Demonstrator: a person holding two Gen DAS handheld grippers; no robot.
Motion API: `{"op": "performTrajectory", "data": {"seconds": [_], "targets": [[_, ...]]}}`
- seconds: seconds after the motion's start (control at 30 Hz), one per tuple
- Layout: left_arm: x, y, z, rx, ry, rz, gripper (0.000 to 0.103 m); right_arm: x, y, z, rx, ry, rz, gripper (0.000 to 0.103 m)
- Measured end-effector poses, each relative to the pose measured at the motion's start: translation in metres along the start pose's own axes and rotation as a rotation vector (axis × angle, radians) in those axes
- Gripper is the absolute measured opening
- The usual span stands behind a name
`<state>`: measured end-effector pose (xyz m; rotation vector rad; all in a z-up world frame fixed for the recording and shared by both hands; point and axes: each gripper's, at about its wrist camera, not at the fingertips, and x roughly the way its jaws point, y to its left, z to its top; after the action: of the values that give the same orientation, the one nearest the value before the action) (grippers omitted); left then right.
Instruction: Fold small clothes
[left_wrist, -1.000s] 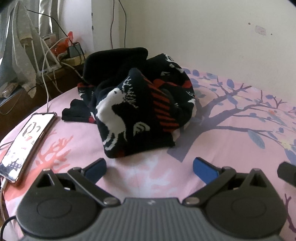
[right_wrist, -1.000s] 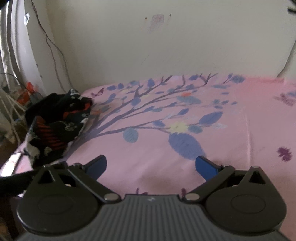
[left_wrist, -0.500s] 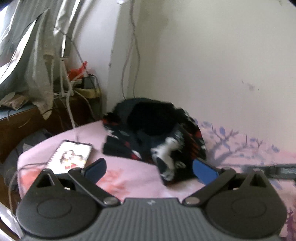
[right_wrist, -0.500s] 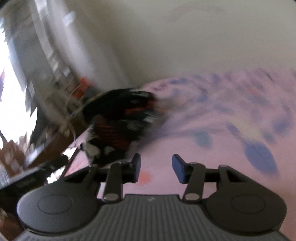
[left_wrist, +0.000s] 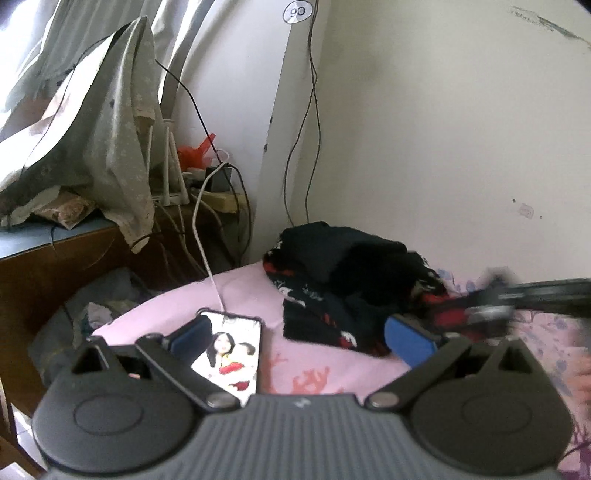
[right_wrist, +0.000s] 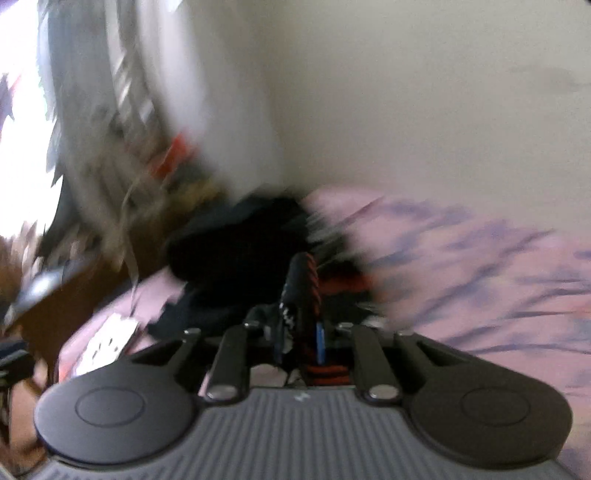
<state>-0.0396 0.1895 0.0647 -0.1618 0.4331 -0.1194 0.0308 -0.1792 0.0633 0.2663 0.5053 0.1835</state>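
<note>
Fabric of the dark patterned sweater (right_wrist: 301, 295), heaped on the pink bed (right_wrist: 480, 295), now sits clamped in my right fingers (right_wrist: 299, 343), open a second ago; left fingers (left_wrist: 295, 339) remain spread, empty. Unfolding can begin.

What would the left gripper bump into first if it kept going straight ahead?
Probably the dark patterned clothes heaped on the pink bedsheet, though depth is hard to judge. The left gripper is open and empty; the phone lies lower, near its left finger.
</note>
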Motion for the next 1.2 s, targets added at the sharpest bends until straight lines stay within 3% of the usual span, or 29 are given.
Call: {"op": "performTrajectory", "data": {"seconds": [0.17,0.3,0.4,0.47,0.5,0.53,0.6,0.7,0.77,0.83,0.87,0.93,0.97,1.03,1.2], "targets": [[0.027,-0.020,0.007,0.001,0.022,-0.079,0.103,-0.149,-0.118,-0.004,0.179,-0.143,-0.200,0.005],[0.060,-0.053,0.009,0.032,0.087,-0.122,0.103,-0.257,-0.154,-0.041,0.252,-0.235,-0.409,0.005],[0.079,-0.075,0.006,0.027,0.137,-0.197,0.103,-0.320,-0.165,-0.080,0.328,-0.329,-0.598,0.006],[0.089,-0.091,0.003,0.050,0.164,-0.225,0.103,-0.340,-0.170,-0.100,0.380,-0.359,-0.661,0.020],[0.091,-0.100,0.001,0.067,0.175,-0.235,0.103,-0.350,-0.174,-0.110,0.402,-0.385,-0.700,0.045],[0.095,-0.109,0.000,0.089,0.190,-0.248,0.103,-0.355,-0.173,-0.116,0.409,-0.412,-0.755,0.060],[0.102,-0.123,-0.002,0.115,0.222,-0.278,0.103,-0.356,-0.173,-0.119,0.390,-0.423,-0.795,0.060],[0.110,-0.153,-0.009,0.140,0.265,-0.347,0.103,-0.337,-0.173,-0.118,0.381,-0.398,-0.632,0.060],[0.114,-0.170,-0.015,0.160,0.284,-0.364,0.103,-0.305,-0.164,-0.110,0.317,-0.314,-0.502,0.061],[0.119,-0.189,-0.018,0.182,0.286,-0.382,0.102,-0.267,-0.149,-0.103,0.229,-0.226,-0.401,0.069],[0.123,-0.200,-0.019,0.207,0.278,-0.371,0.096,-0.247,-0.141,-0.099,0.185,-0.180,-0.350,0.071],[0.134,-0.218,-0.018,0.260,0.274,-0.325,0.054,-0.206,-0.119,-0.096,0.100,-0.101,-0.249,0.078],[0.140,-0.223,-0.016,0.275,0.304,-0.319,0.020,-0.188,-0.109,-0.094,0.056,-0.069,-0.206,0.080],[0.144,-0.221,-0.010,0.231,0.355,-0.344,0.017,-0.155,-0.081,-0.093,-0.047,-0.014,-0.148,0.083],[0.073,-0.184,0.024,0.174,0.274,-0.514,0.015,-0.091,-0.037,-0.092,-0.240,0.069,-0.030,0.085]]}}
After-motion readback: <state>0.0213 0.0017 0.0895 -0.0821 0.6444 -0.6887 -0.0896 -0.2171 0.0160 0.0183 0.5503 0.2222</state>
